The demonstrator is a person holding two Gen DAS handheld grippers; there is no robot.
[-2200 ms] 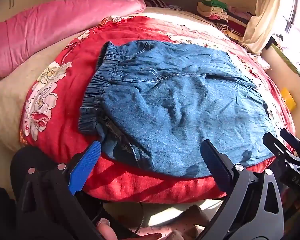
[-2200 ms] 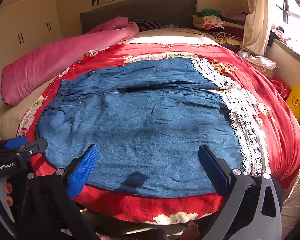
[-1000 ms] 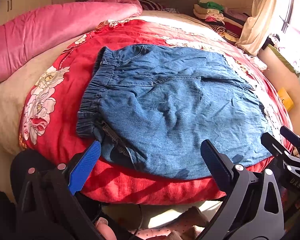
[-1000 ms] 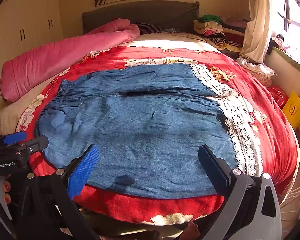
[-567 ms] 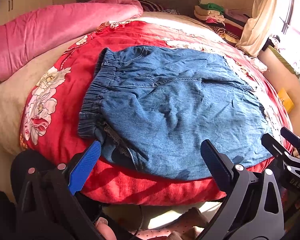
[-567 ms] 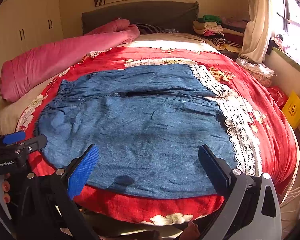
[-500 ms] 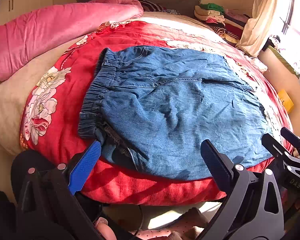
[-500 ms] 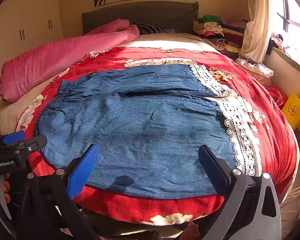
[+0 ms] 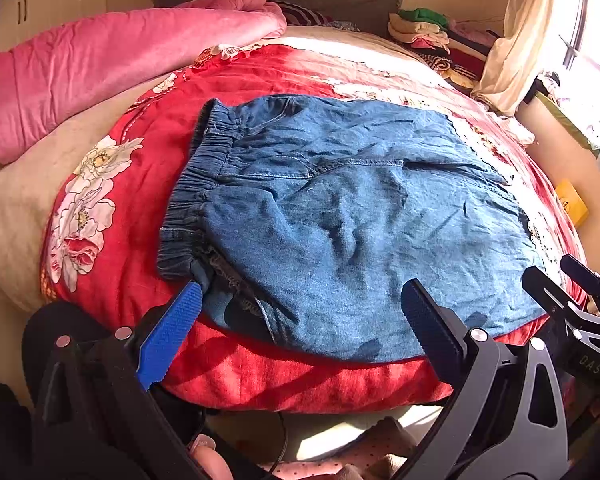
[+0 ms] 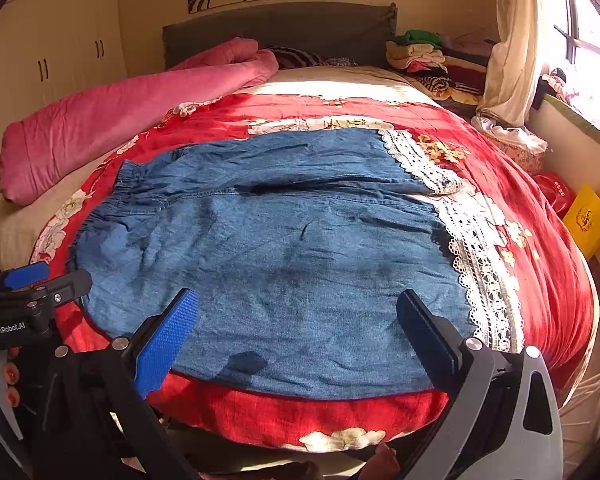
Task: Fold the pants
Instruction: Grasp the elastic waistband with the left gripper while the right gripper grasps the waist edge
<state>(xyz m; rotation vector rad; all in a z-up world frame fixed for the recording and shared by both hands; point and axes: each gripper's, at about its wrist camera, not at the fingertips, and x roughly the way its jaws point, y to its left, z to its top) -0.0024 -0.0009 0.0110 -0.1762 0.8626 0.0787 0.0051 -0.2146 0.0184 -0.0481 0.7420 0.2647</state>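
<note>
Denim pants (image 9: 340, 208) lie spread flat on red floral bedspread (image 9: 140, 184), centre frame, waistband at left, lace hems at right. Left claw (image 9: 300, 320) and right claw (image 10: 296, 322): both wide apart, empty, hovering at pants' near edge; contact not discernible.

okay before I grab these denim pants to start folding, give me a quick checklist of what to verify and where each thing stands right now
1. Left gripper open, nothing held: ok.
2. Right gripper open, nothing held: ok.
3. Denim pants spread flat on the red quilt, both legs side by side: ok.
4. Elastic waistband in reach of the left gripper: ok, probably.
5. Near waistband corner smooth: not ok, bunched and turned under.
6. Lace hems lying flat: ok for the near leg; the far one cannot tell.
</note>
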